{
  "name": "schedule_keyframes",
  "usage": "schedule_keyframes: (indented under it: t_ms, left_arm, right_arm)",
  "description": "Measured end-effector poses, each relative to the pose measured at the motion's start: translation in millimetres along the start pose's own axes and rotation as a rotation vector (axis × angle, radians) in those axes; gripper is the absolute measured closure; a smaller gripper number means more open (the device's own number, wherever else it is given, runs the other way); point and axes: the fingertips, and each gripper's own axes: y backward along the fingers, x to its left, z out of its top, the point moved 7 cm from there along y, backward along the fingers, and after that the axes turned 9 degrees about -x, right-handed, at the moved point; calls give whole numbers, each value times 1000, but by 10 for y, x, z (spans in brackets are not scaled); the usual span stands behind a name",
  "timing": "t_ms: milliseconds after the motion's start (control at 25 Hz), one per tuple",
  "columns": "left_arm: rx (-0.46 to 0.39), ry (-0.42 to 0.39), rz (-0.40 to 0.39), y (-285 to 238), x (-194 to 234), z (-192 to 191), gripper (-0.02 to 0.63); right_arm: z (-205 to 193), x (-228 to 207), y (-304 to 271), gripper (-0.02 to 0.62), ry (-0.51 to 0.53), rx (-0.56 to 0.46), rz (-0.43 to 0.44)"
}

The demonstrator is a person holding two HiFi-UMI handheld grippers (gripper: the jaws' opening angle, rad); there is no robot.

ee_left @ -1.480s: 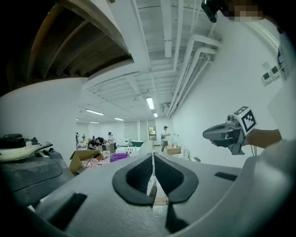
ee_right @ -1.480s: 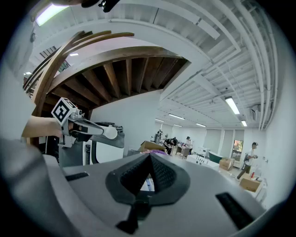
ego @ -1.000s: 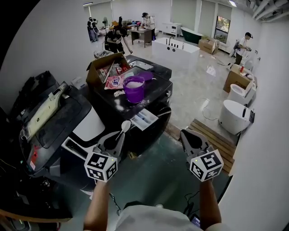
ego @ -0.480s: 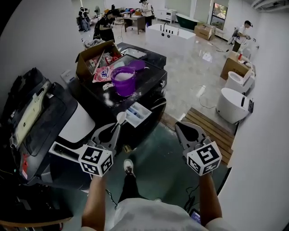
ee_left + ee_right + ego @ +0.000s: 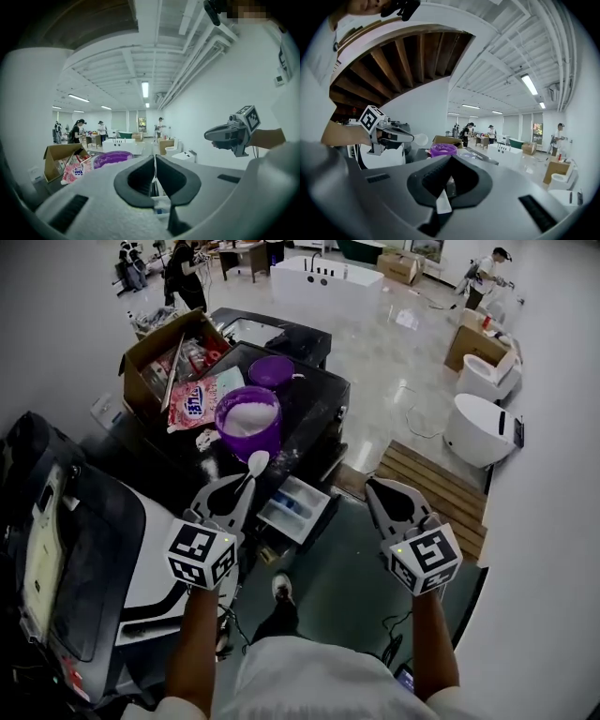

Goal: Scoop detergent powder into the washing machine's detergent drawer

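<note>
Now your left gripper (image 5: 242,489) jaws clamp the handle of the light, stiff spoon (image 5: 256,463); right gripper (image 5: 373,489) jaws are closed, empty.

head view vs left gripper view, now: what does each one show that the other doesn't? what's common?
Only the head view: the bowl of the white spoon sticking out past the left gripper, the open detergent drawer, the white powder inside the purple bucket, and the purple lid.

Only the left gripper view: the jaws seen close up, shut on the thin spoon handle, and the ceiling strip light.

Both: the purple bucket, the cardboard box and the right gripper.
</note>
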Motion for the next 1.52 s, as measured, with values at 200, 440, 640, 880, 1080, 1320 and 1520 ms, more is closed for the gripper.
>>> schedule_keyframes:
  t_ms: [200, 440, 640, 880, 1080, 1320, 1520]
  left_arm:
    - [7, 11, -33, -393, 678, 56, 591]
    - [53, 0, -117, -725, 1157, 58, 591]
    - [180, -44, -264, -1003, 1334, -48, 591]
    - [274, -87, -352, -1306, 1468, -147, 591]
    - [386, -129, -420, -1492, 1483, -240, 591]
    - [513, -206, -452, -1698, 1505, -304, 591]
    - [595, -299, -496, -1871, 1524, -381, 591]
  right_arm:
    - [54, -93, -697, 600, -10, 20, -31]
    - [46, -127, -1252, 600, -12, 43, -50]
    - [-38, -117, -1568, 600, -15, 75, -57]
    - [-182, -121, -1778, 600, -17, 113, -58]
    - [-280, -237, -1890, 599, -21, 131, -34]
    - [-336, -416, -2007, 599, -23, 146, 42]
    - [-358, -550, -2092, 599, -20, 147, 64]
